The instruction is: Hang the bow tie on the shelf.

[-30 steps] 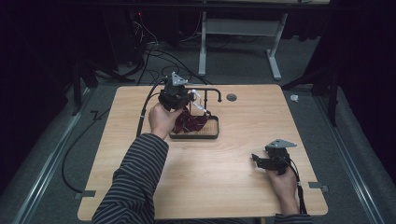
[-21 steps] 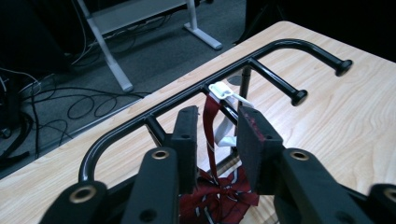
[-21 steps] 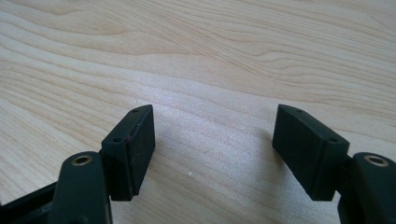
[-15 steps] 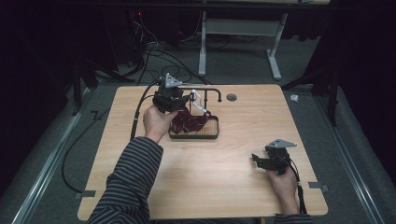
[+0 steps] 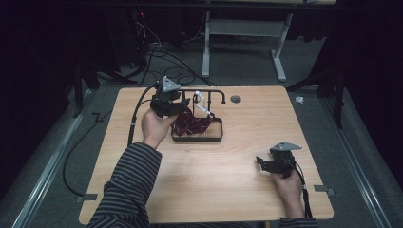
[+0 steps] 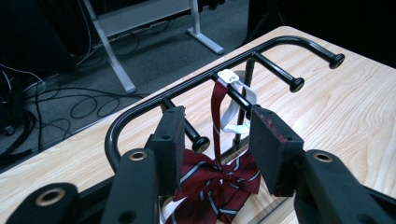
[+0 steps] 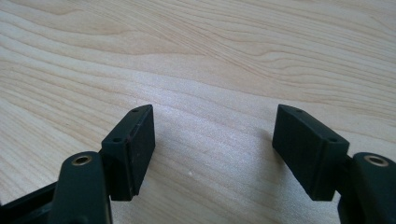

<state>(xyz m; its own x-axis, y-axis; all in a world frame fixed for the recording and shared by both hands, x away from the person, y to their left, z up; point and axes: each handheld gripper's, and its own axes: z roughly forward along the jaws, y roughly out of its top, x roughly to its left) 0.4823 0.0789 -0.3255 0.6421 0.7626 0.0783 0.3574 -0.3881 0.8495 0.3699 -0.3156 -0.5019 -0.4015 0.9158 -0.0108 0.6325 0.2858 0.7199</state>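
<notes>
On the rack's middle peg hangs the bow tie, a dark red one with pale stripes, its white strap clip hooked over the peg while the knot and wings sag down into the black tray below. From the high view, that puts the bow tie at about twelve o'clock on the surface, a little left of centre. Around it stands the black rack, a curved bar with several knobbed pegs sticking out toward the camera.

Now the left claw: jaws apart, nothing between them, hovering just in front of the hanging strap, with one peg's knob just ahead of the left jaw. In the high view the left claw sits at the rack's nine o'clock end.

Down at five o'clock, the right claw rests low over bare wood, jaws wide, holding nothing.

My read: the step in hand is the approach to the strap. The next move calls for easing forward so the jaws straddle the red band below the clip, closing, then lifting the clip up and off the peg without snagging the neighbouring knobs.
</notes>
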